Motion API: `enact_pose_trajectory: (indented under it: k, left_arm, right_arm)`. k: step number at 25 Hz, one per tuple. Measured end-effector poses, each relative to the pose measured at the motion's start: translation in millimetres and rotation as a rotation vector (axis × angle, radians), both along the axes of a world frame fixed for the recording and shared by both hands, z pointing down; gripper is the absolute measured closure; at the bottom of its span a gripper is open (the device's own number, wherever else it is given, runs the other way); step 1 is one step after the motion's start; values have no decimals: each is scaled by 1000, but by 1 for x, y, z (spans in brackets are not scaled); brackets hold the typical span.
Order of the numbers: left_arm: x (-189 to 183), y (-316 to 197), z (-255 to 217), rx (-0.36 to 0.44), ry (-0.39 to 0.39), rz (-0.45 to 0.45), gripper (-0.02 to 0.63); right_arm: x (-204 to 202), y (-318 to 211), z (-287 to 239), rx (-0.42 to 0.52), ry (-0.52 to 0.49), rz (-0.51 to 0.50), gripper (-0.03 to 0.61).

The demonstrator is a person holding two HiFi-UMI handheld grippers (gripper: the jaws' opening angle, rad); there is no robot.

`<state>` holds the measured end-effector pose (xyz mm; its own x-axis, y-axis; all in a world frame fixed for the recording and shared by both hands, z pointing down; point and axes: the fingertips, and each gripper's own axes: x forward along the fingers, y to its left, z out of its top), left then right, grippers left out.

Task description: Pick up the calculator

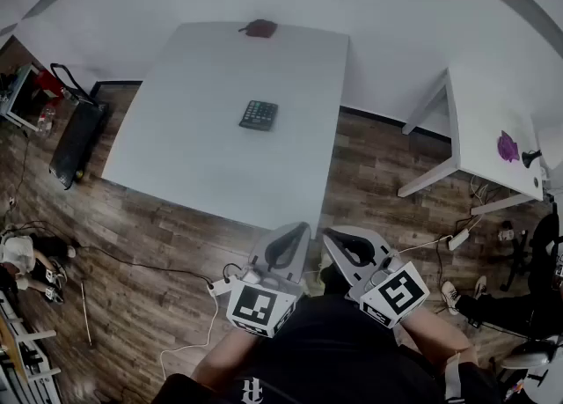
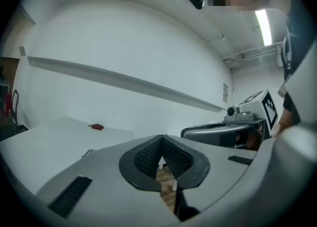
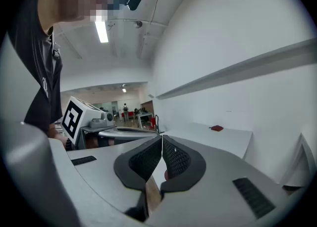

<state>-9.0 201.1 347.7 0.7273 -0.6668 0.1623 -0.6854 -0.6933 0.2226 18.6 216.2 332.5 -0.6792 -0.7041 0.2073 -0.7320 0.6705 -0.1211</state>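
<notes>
A dark calculator lies flat near the middle of the white table; only its edge peeks past the jaw in the left gripper view. Both grippers hang side by side over the wooden floor, close to the person's body, well short of the table's near edge. My left gripper is shut with nothing in it, and so is my right gripper. In the gripper views the left gripper and the right gripper each show ribbed pads pressed together.
A small red object sits at the table's far edge. A second white desk stands to the right with a purple thing on it. A black bag lies left of the table; cables run across the floor.
</notes>
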Motion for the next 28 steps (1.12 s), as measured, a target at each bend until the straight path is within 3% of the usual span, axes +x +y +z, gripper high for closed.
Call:
enact_pose_trajectory:
  k: [12,18,25,28]
  left_arm:
    - [16,-84,16,-37,-27,-77,607]
    - [34,-136,21,-64,-61,-161,607]
    - [27,-182,42,-189,-14,-247,607]
    - [10,-206,59,-249,0,-292,607]
  right_arm:
    - [14,-91,28,-75,-28,-98,565]
    - [31,-145,35,-113,-59,-190,565]
    - [32,-203,50,-207,-98,-253,565]
    - [30,-228,68,-325,-141,-232,563]
